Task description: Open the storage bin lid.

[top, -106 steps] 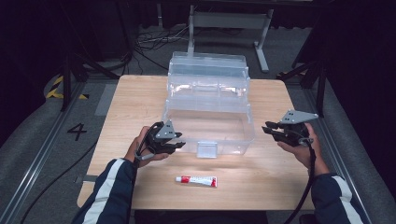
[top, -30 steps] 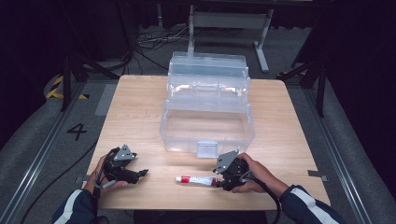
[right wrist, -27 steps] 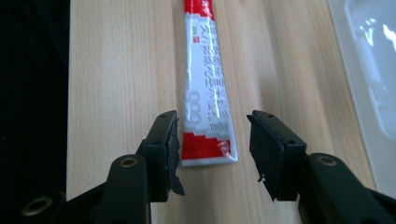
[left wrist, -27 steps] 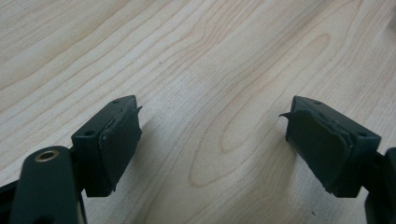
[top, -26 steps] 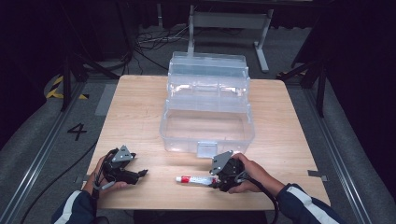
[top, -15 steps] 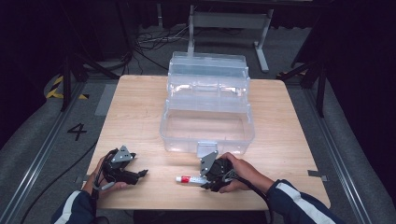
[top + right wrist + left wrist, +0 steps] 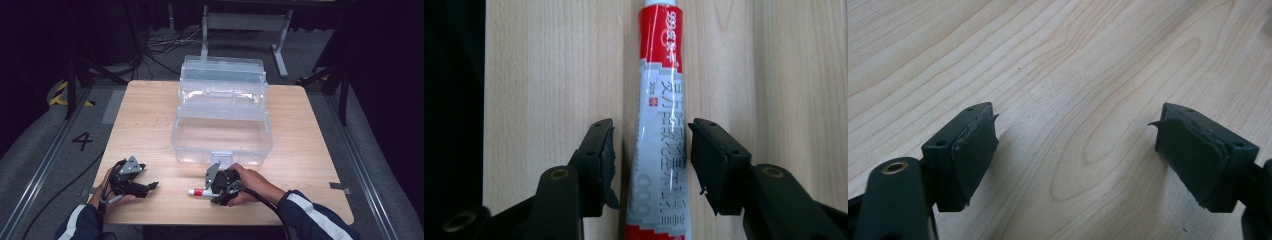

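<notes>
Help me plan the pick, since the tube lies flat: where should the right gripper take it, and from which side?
Grip the tube across its flat grey body, coming from the crimped tail end along its length. The right gripper already straddles it there, one jaw on each long side, gaps showing. The body probably gives more purchase than the narrower cap end.

Red-and-white tube [image 7: 663,125], pale wood-grain table [image 7: 145,125], clear box [image 7: 222,120]

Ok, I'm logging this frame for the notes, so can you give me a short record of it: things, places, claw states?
table: wooden
box: clear, lid open, mid-table
tube: red and white, lying flat by the near edge
right claw: astride the tube, jaws apart, small gaps either side
left claw: open, nothing between the jaws, near-left on the table
</notes>
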`<action>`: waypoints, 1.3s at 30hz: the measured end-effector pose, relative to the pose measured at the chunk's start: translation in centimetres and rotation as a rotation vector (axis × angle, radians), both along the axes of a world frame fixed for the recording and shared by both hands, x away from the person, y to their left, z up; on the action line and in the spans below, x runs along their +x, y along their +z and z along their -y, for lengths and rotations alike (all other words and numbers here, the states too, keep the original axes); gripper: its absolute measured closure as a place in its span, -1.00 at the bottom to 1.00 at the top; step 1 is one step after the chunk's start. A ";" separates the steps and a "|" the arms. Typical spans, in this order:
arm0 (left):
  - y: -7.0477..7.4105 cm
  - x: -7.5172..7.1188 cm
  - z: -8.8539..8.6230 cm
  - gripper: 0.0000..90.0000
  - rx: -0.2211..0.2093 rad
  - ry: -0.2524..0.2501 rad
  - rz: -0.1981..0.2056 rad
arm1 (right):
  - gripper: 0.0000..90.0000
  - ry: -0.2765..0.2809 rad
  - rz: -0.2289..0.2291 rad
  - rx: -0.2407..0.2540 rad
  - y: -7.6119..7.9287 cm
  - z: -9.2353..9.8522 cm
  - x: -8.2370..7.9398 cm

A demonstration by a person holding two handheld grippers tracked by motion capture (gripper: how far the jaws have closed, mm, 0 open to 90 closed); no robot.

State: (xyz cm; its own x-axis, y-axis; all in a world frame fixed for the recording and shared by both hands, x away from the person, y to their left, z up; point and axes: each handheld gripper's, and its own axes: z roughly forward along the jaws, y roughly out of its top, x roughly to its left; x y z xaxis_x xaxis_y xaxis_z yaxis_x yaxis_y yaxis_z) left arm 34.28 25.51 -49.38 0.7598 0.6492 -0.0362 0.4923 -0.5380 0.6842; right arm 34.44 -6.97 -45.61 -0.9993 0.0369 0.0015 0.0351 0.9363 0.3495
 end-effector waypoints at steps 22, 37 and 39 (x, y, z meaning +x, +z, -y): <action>0.0 0.1 -0.1 -0.62 0.000 -0.013 0.002 | 0.49 -0.022 -0.025 0.041 -0.2 -1.7 0.6; 0.0 0.1 -0.1 -0.62 -0.001 -0.009 0.001 | 0.57 -0.006 -0.024 0.025 0.0 -0.4 0.7; 0.0 0.1 -0.1 -0.62 0.000 -0.009 0.001 | 0.57 -0.013 -0.022 0.009 0.0 0.2 0.7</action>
